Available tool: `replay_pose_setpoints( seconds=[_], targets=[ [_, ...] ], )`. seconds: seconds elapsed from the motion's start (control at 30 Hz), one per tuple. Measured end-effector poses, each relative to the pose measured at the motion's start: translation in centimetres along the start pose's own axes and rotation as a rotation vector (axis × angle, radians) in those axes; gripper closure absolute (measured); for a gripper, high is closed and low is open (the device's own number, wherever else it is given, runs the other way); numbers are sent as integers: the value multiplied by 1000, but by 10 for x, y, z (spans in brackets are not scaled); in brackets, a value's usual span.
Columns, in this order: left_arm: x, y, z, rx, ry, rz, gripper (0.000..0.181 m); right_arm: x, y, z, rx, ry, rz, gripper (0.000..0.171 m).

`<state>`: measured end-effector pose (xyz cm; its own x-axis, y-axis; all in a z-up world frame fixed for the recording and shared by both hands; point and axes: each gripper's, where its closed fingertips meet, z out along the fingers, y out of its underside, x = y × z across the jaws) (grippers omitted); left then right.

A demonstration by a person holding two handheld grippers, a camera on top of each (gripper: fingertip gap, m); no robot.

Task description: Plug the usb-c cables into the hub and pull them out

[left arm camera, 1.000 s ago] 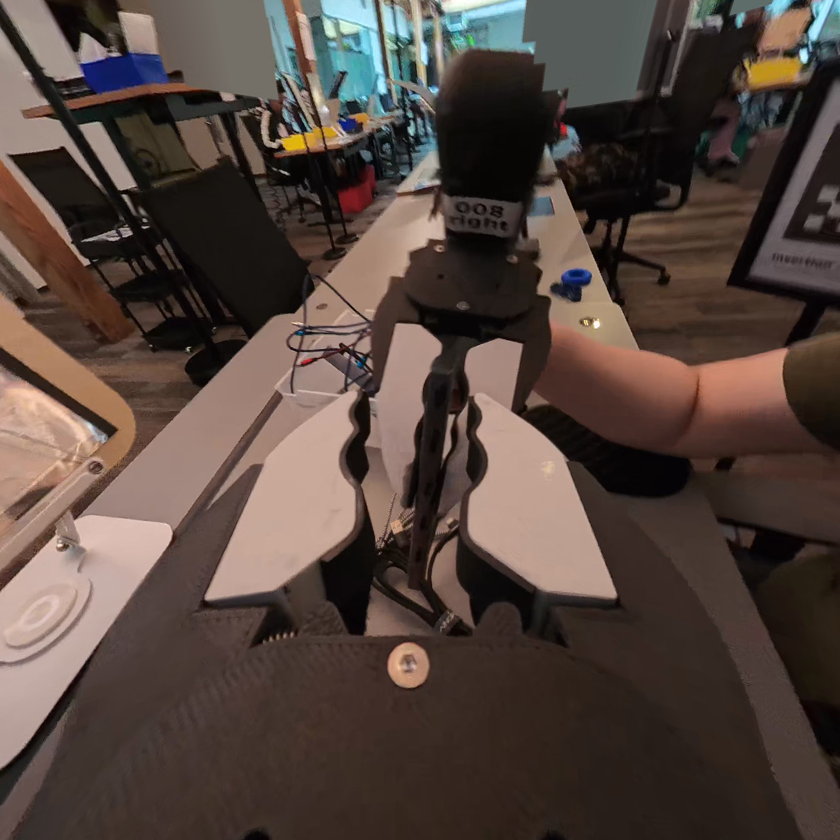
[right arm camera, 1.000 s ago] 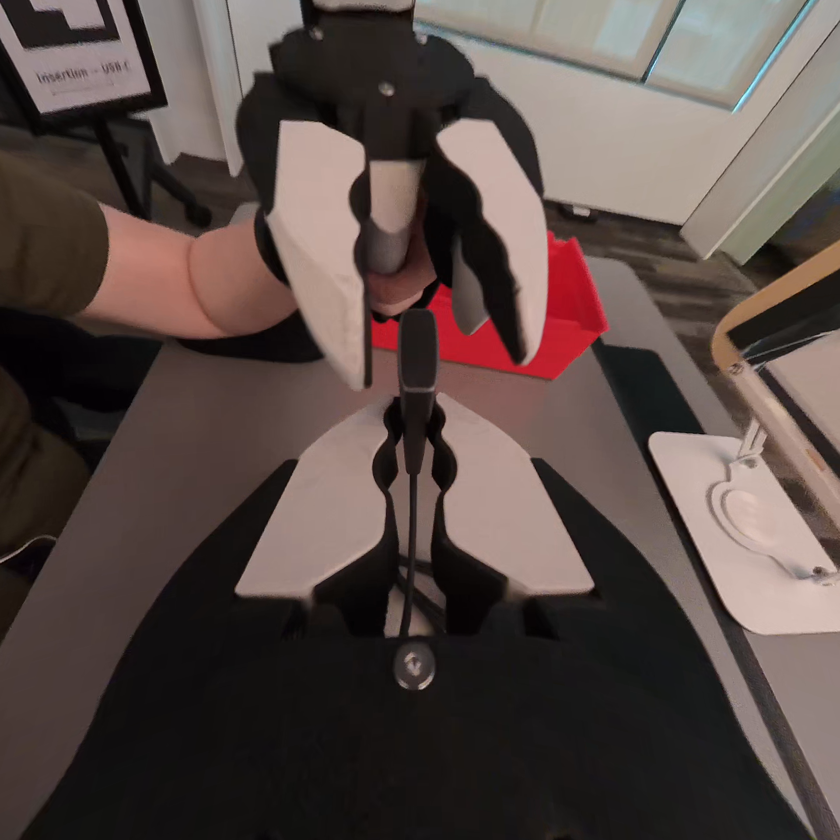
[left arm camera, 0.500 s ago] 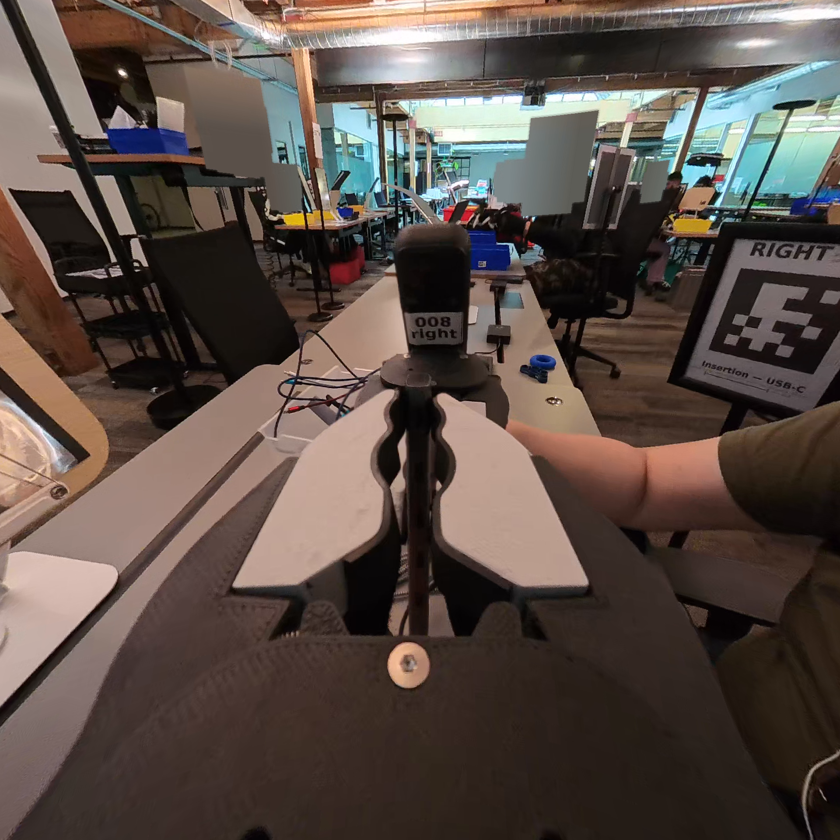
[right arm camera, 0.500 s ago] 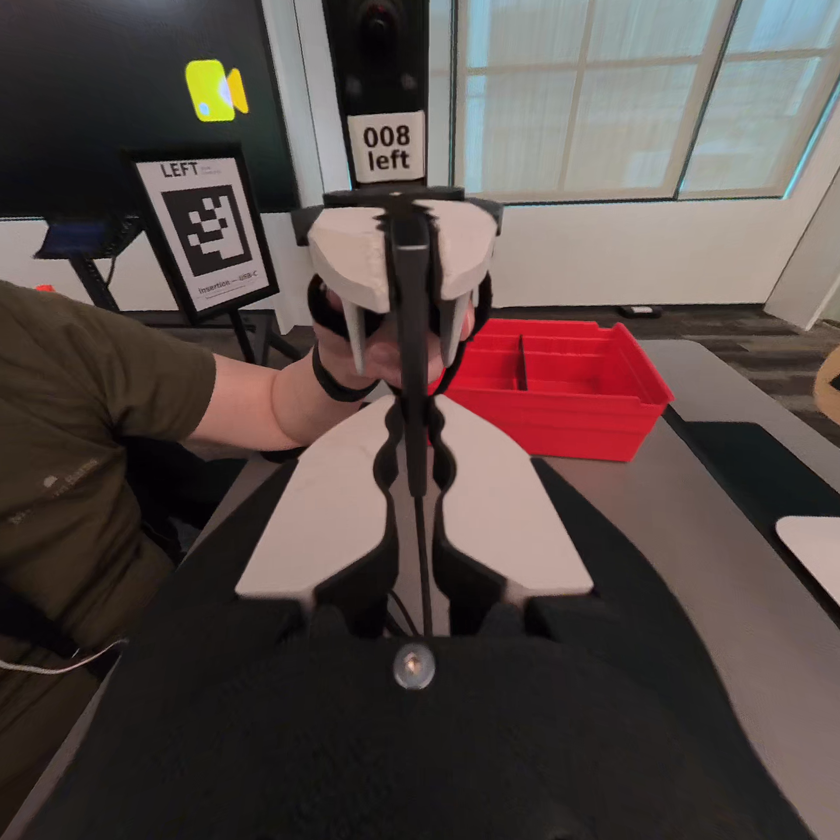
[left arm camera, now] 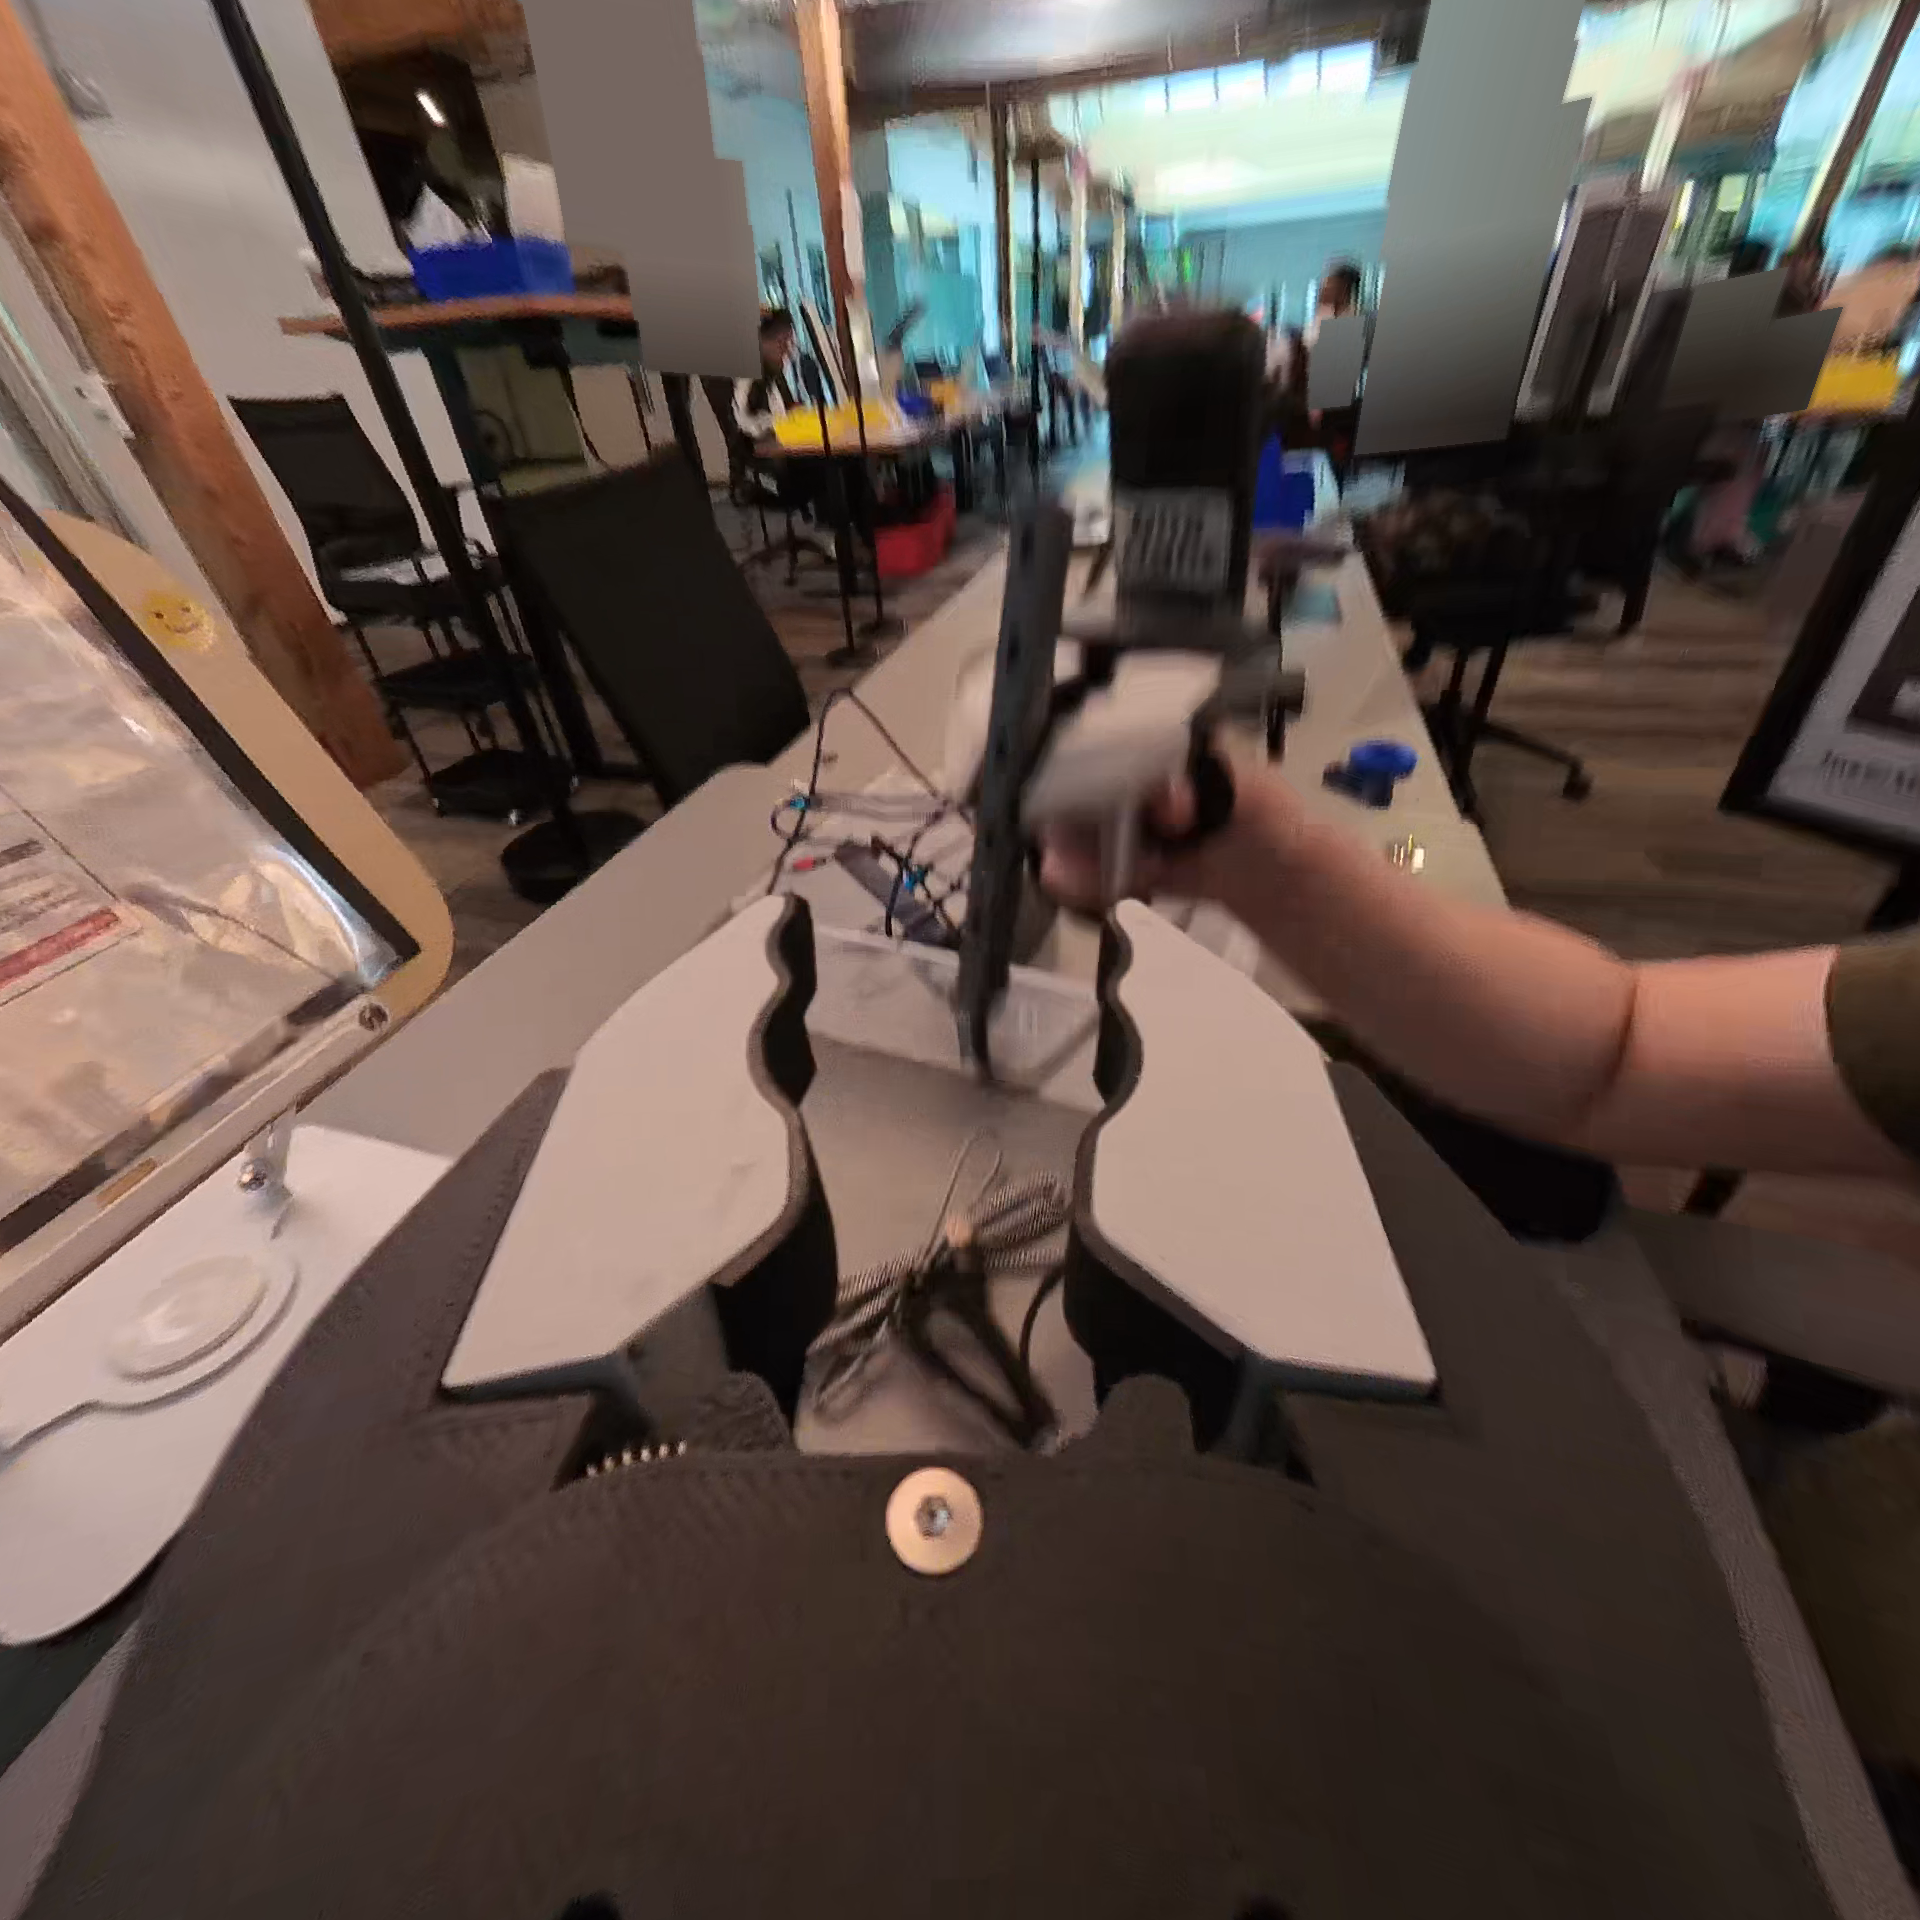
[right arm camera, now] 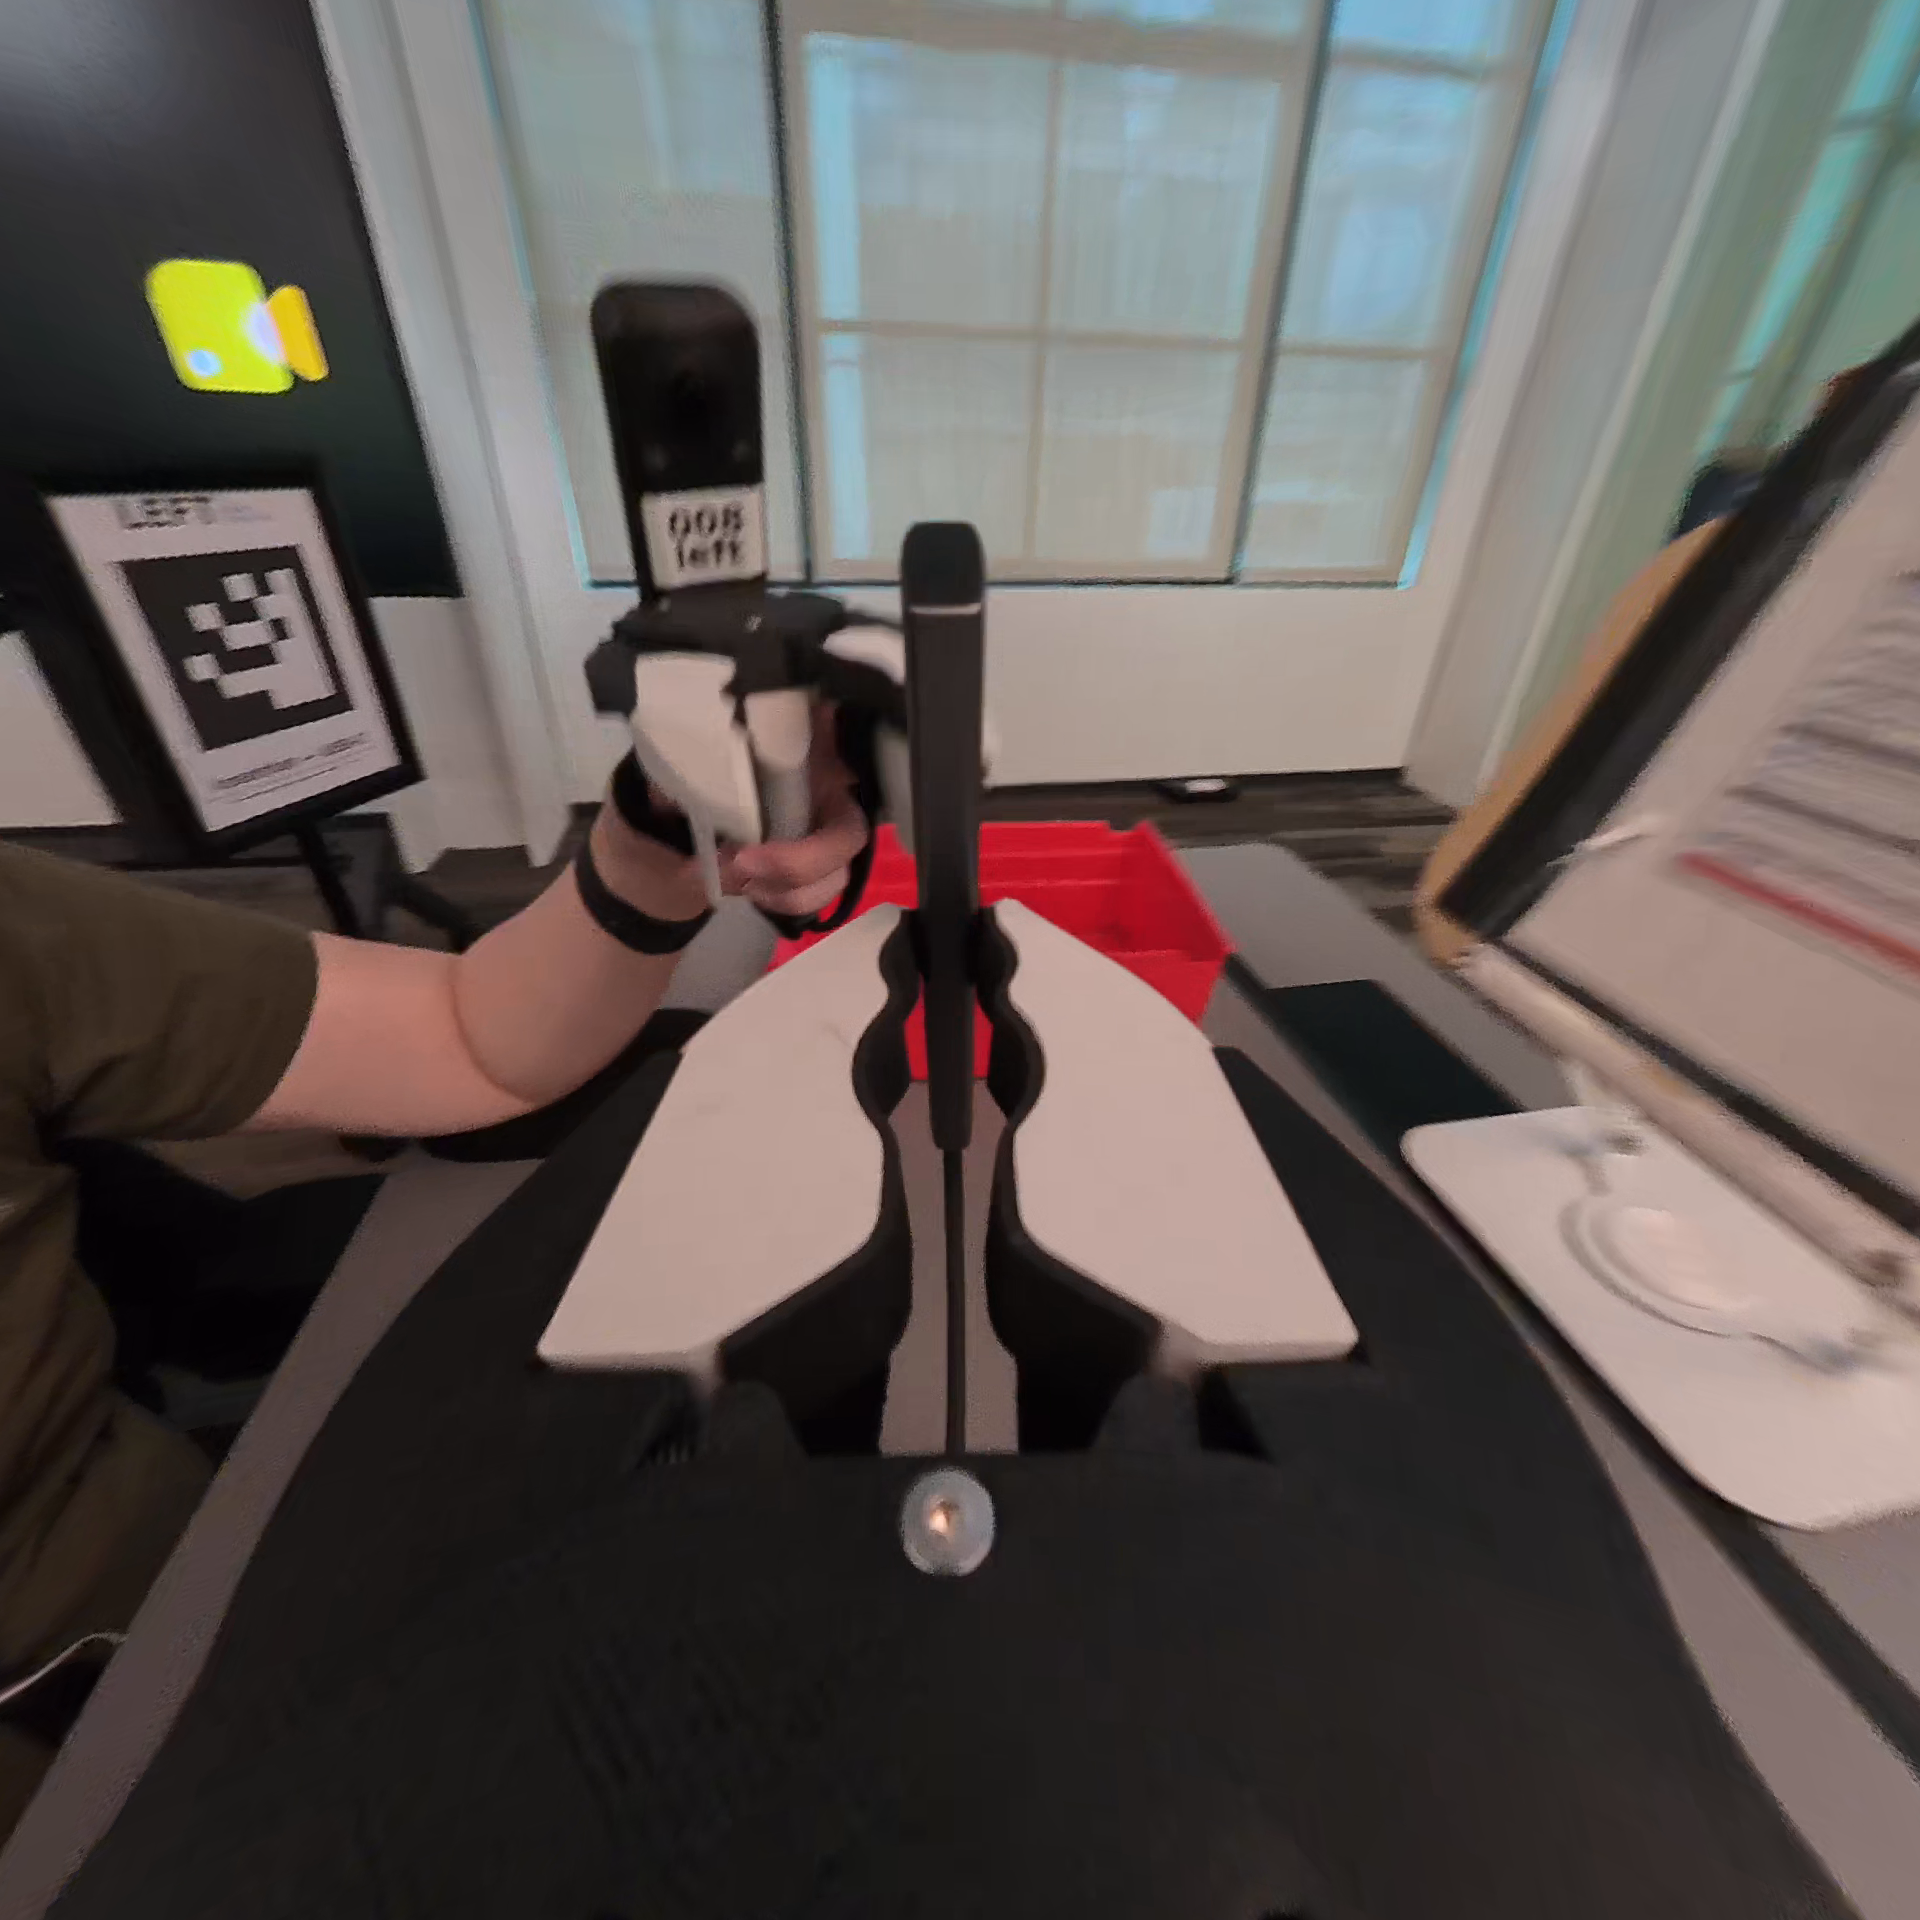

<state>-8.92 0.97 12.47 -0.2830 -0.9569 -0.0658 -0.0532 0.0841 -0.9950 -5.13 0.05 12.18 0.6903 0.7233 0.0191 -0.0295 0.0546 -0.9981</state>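
The right gripper's [right arm camera: 945,940] fingers [right arm camera: 769,1153] are clenched on the hub [right arm camera: 940,831], a slim black bar held upright on edge, its thin lead running down between them. The left gripper's [left arm camera: 951,997] fingers [left arm camera: 665,1153] stand released and hold nothing. The cables [left arm camera: 940,1283] lie in a loose tangle on the counter [left arm camera: 623,956], directly below the left gripper's gap. The hub sits just ahead and slightly right of that gap, with no plug visibly seated. Judged step: between cycles, a cable to be fetched. The next move calls for lowering the left gripper, pinching one plug squarely, then aligning it with a port.
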Motion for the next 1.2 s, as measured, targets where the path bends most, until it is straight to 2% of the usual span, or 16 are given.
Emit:
replay_pose_setpoints(
  seconds=[0.1, 0.23, 0.4, 0.47, 0.53, 0.6, 0.9, 1.1, 1.2],
  targets=[
    [6, 39, 11, -209, 36, 108, 134, 14, -35, -49, 80, 110, -31, 160],
    [29, 108, 50, -452, 112, 320, 135, 15, -66, -93, 164, 199, -54, 160],
    [40, 191, 88, -637, 131, 668, 139, 9, -82, -115, 182, 258, -100, 160],
    [39, 210, 96, -665, 115, 778, 143, 7, -85, -119, 192, 255, -99, 160],
    [45, 225, 100, -683, 153, 798, 143, 6, -88, -122, 200, 254, -100, 160],
    [48, 237, 103, -717, 177, 804, 138, 6, -89, -125, 209, 254, -99, 160],
    [54, 253, 116, -690, 206, 940, 153, 7, -90, -128, 223, 233, -72, 160],
    [48, 249, 119, -600, 143, 1014, 156, 8, -87, -127, 210, 236, -68, 160],
    [52, 249, 115, -578, 166, 993, 161, 9, -86, -126, 205, 239, -68, 160]
  ],
)
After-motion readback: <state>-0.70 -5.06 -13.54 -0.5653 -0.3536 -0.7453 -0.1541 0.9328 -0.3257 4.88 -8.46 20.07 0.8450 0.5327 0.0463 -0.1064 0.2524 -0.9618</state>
